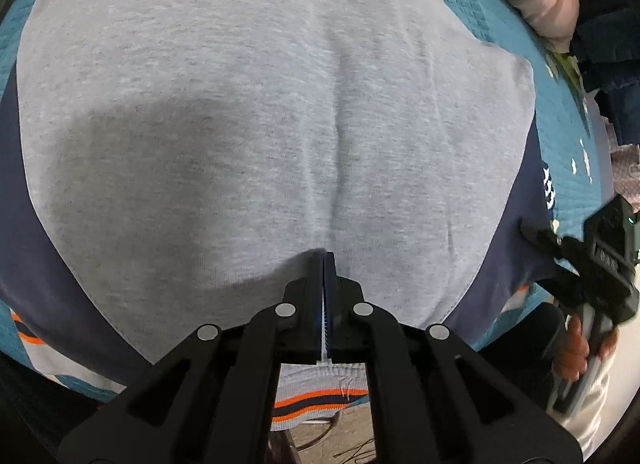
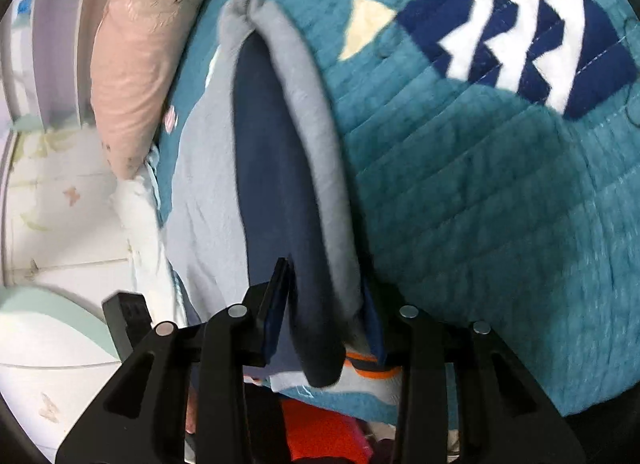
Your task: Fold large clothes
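Observation:
A grey sweatshirt (image 1: 224, 103) with navy sleeves (image 1: 508, 232) lies spread flat on a teal quilt (image 1: 568, 135). My left gripper (image 1: 323, 258) is shut at its near edge, with the orange-and-navy striped hem (image 1: 320, 400) bunched up just behind the pads. In the right wrist view a fold of the sweatshirt's side (image 2: 280, 135), navy sleeve wrapped in grey, runs away from me and fills the gap of my right gripper (image 2: 326, 284), whose pads press on it. The right gripper (image 1: 560, 256) also shows at the sweatshirt's right edge, held by a hand (image 1: 576, 348).
A pink pillow (image 2: 132, 55) lies along the far side of the quilt, beyond the sweatshirt. A navy-and-white fish patch (image 2: 520, 35) is sewn into the quilt (image 2: 480, 203). Dark clothes (image 1: 608, 63) hang at the right. White bedding (image 2: 64, 203) lies left of the bed.

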The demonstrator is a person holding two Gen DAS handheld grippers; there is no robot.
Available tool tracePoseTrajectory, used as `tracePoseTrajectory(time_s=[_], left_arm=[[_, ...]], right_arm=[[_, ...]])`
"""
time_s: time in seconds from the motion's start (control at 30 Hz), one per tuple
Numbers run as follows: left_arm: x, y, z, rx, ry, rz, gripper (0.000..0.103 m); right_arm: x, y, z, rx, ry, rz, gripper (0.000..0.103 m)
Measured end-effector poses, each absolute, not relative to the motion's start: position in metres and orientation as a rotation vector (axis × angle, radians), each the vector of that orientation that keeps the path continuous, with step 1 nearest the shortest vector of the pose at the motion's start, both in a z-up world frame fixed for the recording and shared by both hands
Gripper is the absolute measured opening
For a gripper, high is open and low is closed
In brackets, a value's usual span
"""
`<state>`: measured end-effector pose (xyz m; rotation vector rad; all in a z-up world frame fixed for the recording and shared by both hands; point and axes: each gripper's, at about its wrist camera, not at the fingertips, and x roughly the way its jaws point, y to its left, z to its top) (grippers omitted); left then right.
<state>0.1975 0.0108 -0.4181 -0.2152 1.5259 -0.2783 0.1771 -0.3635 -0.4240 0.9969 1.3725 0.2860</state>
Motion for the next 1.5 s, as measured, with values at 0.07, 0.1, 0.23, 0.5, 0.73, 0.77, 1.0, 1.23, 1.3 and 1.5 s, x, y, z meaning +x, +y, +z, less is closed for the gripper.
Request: tracePoseTrajectory(time_s=[0.07,0.1,0.23,0.5,0.73,0.77,1.0,1.23,1.3,1.5], left_arm=[[0.196,0.004,-0.417,-0.174,1.512,-0.274,0.001],[0.195,0.001,-0.416,-0.155,1.509,-0.271,0.001],[0.194,-0.010,-0.419,-0.148,1.518,-0.247,0.001],[0.191,-0.046,-0.421,-0.147,1.517,-0.220,0.001],[0.184,-0.048,-0.413,-0.125,1.500,-0.206,0.001],[0.182,-0.049,-0.408,-0.128,1.493,-0.191,0.002],[0.162,-0.051,-0.371,-0.067,1.426,-0.233,0.002],[0.149,-0.020,-0.323,-0.080,1.324,-0.184,0.003],[0.146,-0.006,-0.313,-0.110,1.313,-0.179,0.003],[0.136,0.042,-0.292,-0.098,1.259,-0.122,0.003]], right_arm=[[0.173,-0.360,-0.417,0.991,1.341,0.267,0.019],[0.172,-0.357,-0.411,0.967,1.326,0.255,0.019],[0.173,-0.336,-0.383,0.911,1.265,0.257,0.018],[0.173,-0.313,-0.341,0.842,1.207,0.308,0.018],[0.173,-0.287,-0.312,0.781,1.178,0.362,0.018],[0.173,-0.283,-0.308,0.767,1.174,0.364,0.018],[0.177,-0.239,-0.279,0.659,1.170,0.402,0.018],[0.181,-0.193,-0.259,0.582,1.163,0.446,0.018],[0.180,-0.180,-0.253,0.549,1.164,0.458,0.018],[0.185,-0.121,-0.240,0.460,1.179,0.531,0.018]])
